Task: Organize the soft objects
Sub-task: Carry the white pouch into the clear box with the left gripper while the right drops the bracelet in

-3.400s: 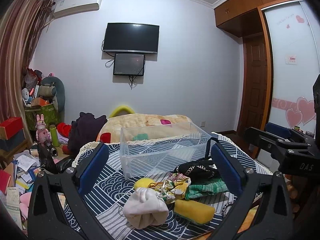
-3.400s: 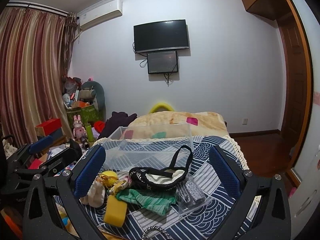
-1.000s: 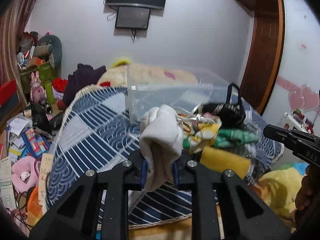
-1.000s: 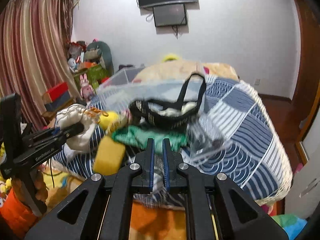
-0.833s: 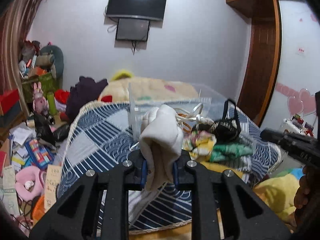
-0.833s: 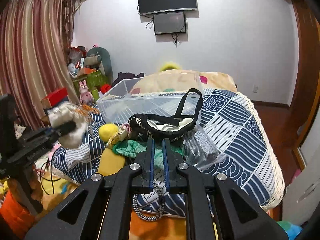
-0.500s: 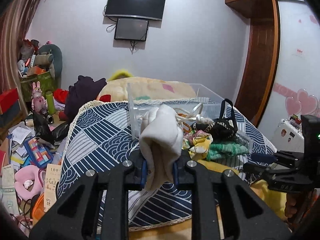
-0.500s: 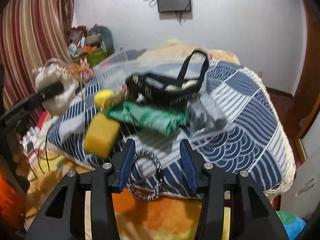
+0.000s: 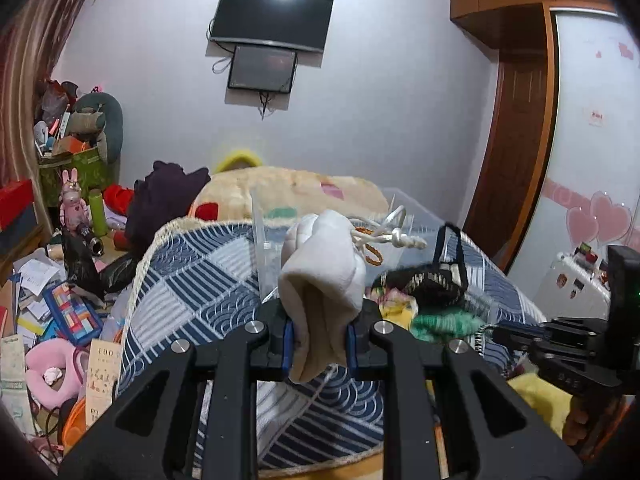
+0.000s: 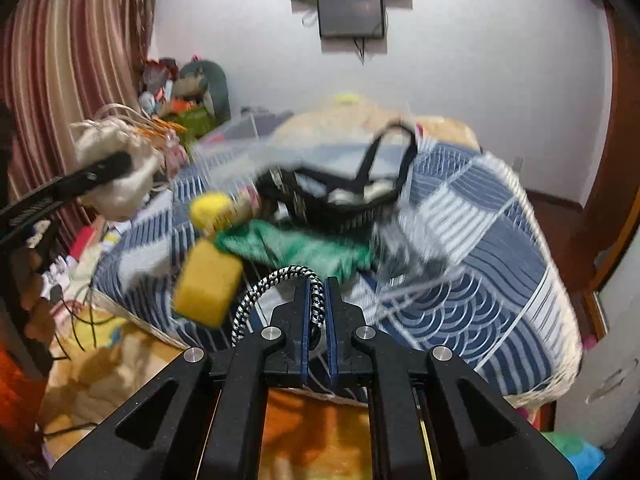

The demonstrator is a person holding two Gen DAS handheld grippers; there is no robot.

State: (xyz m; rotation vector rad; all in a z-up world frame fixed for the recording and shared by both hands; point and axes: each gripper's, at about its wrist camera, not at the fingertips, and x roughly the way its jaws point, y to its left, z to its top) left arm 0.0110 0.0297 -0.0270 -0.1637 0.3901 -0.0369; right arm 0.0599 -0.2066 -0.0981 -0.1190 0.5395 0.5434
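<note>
The right wrist view is smeared by motion, so the pile on the blue-and-white patterned bedspread [image 10: 472,280] reads only roughly; the black strappy fabric bag [image 10: 340,196], the green knitted cloth [image 10: 296,248] and the yellow sponge block [image 10: 208,284] near the bedspread's near left edge are soft-edged, and the clear plastic storage box [image 9: 264,248] behind them is hard to trace in that view; in the left wrist view its near wall is partly hidden by the cream drawstring cloth pouch [image 9: 324,276].

The left gripper [image 9: 319,336] is clamped on that pouch, which is held up off the bedspread, its white knotted cord [image 9: 396,236] trailing to the right; the pouch's lower end is cut off behind the blue pads.

The right gripper [image 10: 316,320] is closed on a black-and-white braided cord loop [image 10: 280,284] at the bedspread's near edge; the loop's far end drops out of sight behind the fingers.

Beyond the bed stand a pale wall with a black wall-mounted television [image 9: 272,20], striped curtains [image 10: 60,60] at left, a brown wooden door [image 9: 516,140] at right, and cluttered toys and papers [image 9: 48,300] on the floor.
</note>
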